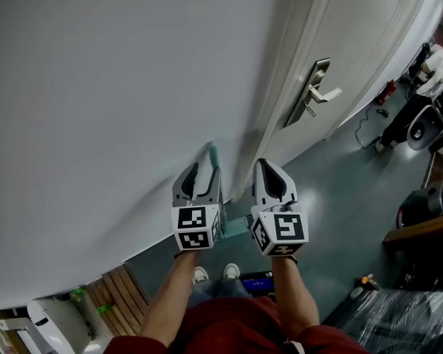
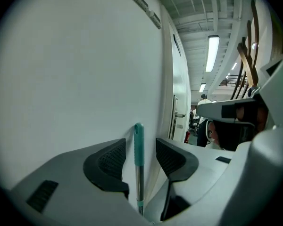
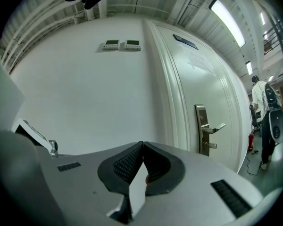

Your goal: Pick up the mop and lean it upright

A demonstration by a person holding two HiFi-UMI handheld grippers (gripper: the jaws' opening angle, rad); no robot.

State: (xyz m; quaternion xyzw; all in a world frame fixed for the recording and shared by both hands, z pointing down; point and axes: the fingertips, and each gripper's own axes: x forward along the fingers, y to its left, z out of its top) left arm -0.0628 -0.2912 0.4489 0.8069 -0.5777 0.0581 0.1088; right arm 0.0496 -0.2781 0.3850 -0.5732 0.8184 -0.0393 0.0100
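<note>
Against the white wall [image 1: 96,87], in the head view, we see the mop [image 1: 212,155] standing upright, its teal tip just ahead of our left tool [image 1: 202,169]. Our left gripper view shows that tool's jaws spread, the mop [image 2: 139,145] between them with gaps either side. Our right gripper view shows the right tool [image 3: 142,147] pressed together, empty.

Your mop [image 2: 138,145] stands upright against the wall [image 1: 96,87], just left of the door [image 1: 354,43]. It is between the jaws of your left gripper [image 1: 204,171], apart from both pads. Your right gripper [image 1: 266,167] is just right of the left one, before the door's frame.
</note>
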